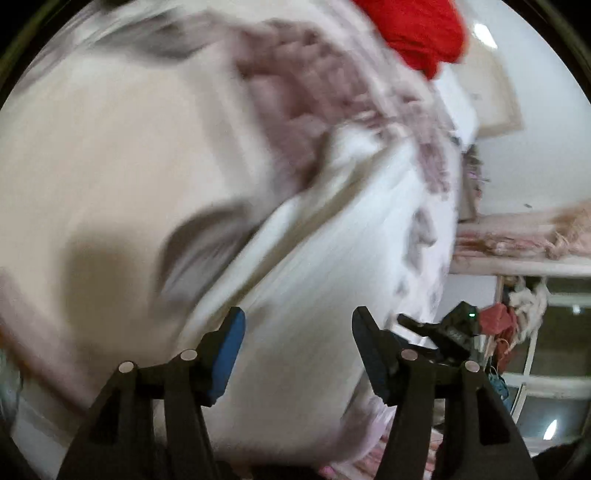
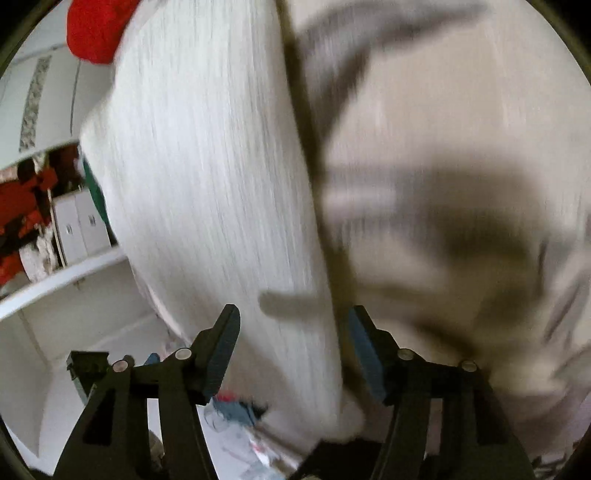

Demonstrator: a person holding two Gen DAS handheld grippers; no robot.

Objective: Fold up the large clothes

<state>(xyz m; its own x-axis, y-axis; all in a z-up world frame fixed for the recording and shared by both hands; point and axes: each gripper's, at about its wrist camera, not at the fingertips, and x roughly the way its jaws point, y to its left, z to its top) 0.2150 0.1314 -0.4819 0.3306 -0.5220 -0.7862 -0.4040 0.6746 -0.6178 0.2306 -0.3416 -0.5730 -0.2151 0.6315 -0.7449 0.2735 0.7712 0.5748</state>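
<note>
Left wrist view: both hand-held grippers (image 1: pixel 297 326) (image 2: pixel 293 325) gape apart over a motion-blurred white garment (image 1: pixel 314 266), folds unreadable.

Ahead of your left tongs (image 1: pixel 297 350), spread wide with nothing between them, the white garment (image 1: pixel 317 266) fills the near path, with mauve knitted fabric (image 1: pixel 295 107) and a red cloth (image 1: pixel 421 33) behind it. Open room lies only to the right, toward the shelf (image 1: pixel 524 264). Your right tongs (image 2: pixel 291 350), also spread, face the same white garment (image 2: pixel 207 177); free space shows lower left, by the white shelf (image 2: pixel 62 280).
</note>
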